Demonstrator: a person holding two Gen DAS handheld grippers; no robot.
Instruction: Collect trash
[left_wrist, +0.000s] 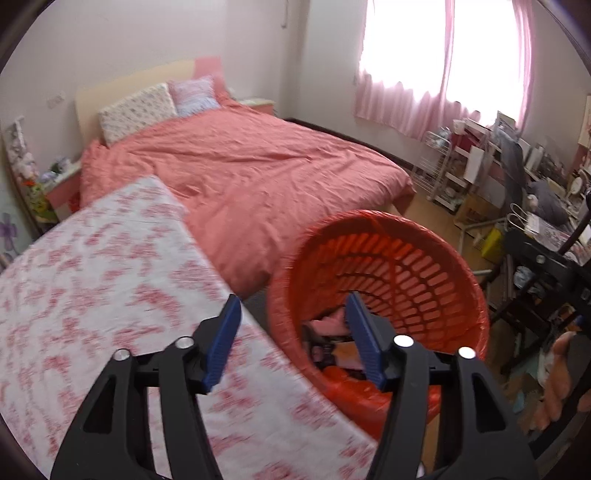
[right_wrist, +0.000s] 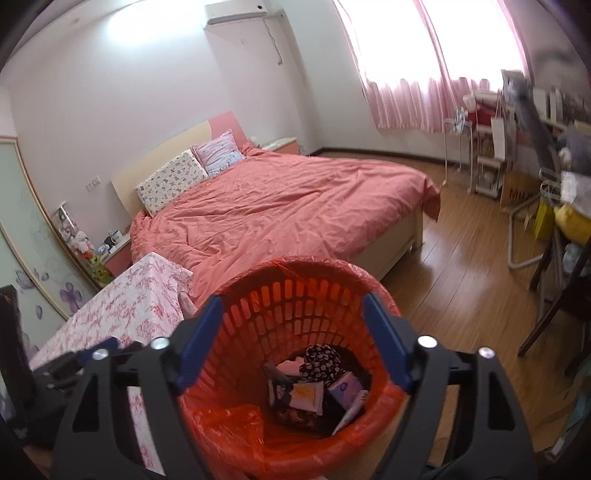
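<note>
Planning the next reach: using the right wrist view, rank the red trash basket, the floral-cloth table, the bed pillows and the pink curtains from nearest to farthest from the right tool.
1. Red trash basket: directly under the open right tool.
2. Floral-cloth table: just left.
3. Bed pillows: at the headboard, upper left.
4. Pink curtains: far wall, upper right.

A home bedroom. A wide bed under a rumpled salmon-pink duvet (right_wrist: 280, 206) fills the centre, two patterned pillows (right_wrist: 171, 182) against its cream headboard at ten o'clock. Sheer pink curtains (right_wrist: 436, 66) cover a bright window at one o'clock, a white wall air conditioner (right_wrist: 236, 13) hangs at twelve, and warm wood-plank flooring (right_wrist: 461, 280) spreads at three o'clock.
</note>
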